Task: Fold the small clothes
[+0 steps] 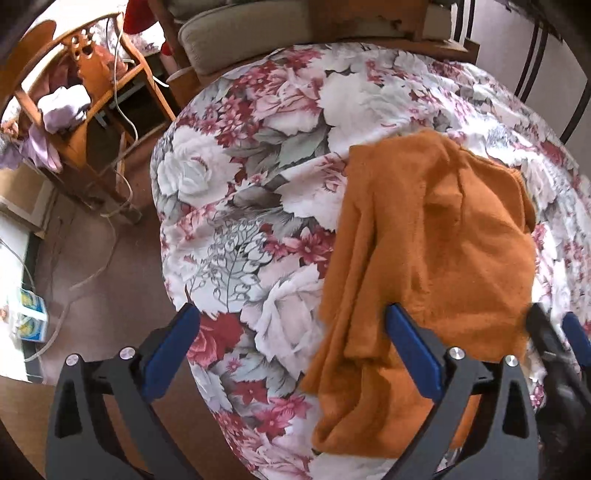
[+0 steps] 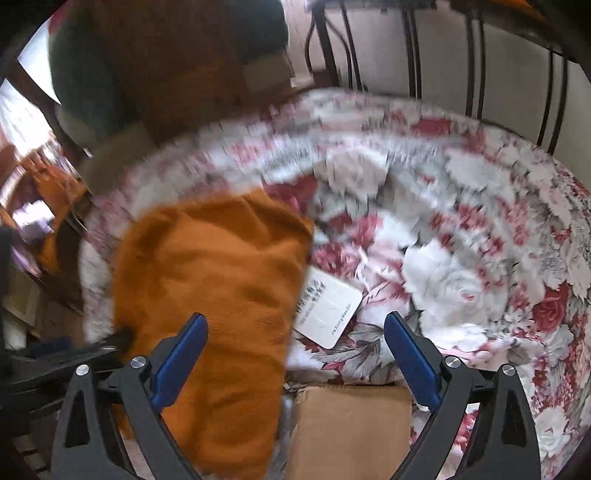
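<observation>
An orange fleece garment (image 1: pixel 436 236) lies crumpled on the floral bedspread (image 1: pixel 258 184), hanging over its near edge. My left gripper (image 1: pixel 291 325) is open and empty, hovering above the bedspread just left of the garment; its right finger (image 1: pixel 413 354) overlaps the cloth's lower part. In the right wrist view the garment (image 2: pixel 210 280) lies at the left, blurred by motion. My right gripper (image 2: pixel 295 332) is open and empty, its left finger (image 2: pixel 181 358) over the garment. The right gripper's tip (image 1: pixel 554 332) shows at the left view's right edge.
A white card with printed text (image 2: pixel 328 306) lies on the bedspread (image 2: pixel 480 229) beside the garment. A cardboard box (image 2: pixel 351 428) sits below the bed edge. A wooden chair (image 1: pixel 92 96) with lilac cloth, cables on the floor and a cushion (image 1: pixel 240 33) stand at the left and back.
</observation>
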`<state>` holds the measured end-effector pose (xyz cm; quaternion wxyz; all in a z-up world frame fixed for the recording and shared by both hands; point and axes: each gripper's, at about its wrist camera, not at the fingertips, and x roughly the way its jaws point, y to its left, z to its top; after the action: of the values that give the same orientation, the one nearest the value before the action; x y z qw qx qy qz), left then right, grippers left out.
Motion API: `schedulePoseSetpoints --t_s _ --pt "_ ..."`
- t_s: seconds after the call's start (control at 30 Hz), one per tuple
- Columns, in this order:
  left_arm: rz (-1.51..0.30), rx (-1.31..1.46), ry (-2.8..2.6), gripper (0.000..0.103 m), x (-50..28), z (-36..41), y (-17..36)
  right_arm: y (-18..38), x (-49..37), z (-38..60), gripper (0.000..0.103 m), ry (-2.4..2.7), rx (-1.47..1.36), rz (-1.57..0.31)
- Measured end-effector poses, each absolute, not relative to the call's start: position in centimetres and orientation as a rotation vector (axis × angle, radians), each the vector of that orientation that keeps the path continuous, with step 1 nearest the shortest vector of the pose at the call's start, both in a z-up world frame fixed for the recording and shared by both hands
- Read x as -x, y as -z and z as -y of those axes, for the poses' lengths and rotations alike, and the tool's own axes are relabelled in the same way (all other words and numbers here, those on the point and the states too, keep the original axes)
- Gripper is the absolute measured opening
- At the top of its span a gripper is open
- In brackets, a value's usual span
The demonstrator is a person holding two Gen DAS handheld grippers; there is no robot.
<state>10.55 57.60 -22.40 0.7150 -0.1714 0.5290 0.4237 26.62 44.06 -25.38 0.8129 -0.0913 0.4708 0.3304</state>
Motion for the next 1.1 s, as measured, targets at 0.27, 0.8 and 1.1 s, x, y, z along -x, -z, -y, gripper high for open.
schedulePoseSetpoints --t_s 0.27,0.8,1.1 --pt "-1.177 0.322 -0.945 0.099 -11.5 -56.3 21.8 25.1 -28.0 -43.5 0.099 -0.680 0.120 -1.135" --pt "-0.897 0.296 -0.927 0.098 -2.6 -46.2 11.6 15.7 -18.6 -34.3 0.099 -0.768 0.067 -0.962" --pt "-0.864 0.332 -0.906 0.098 -0.8 -46.5 11.7 14.1 -16.5 -32.8 0.099 -0.775 0.144 -0.805"
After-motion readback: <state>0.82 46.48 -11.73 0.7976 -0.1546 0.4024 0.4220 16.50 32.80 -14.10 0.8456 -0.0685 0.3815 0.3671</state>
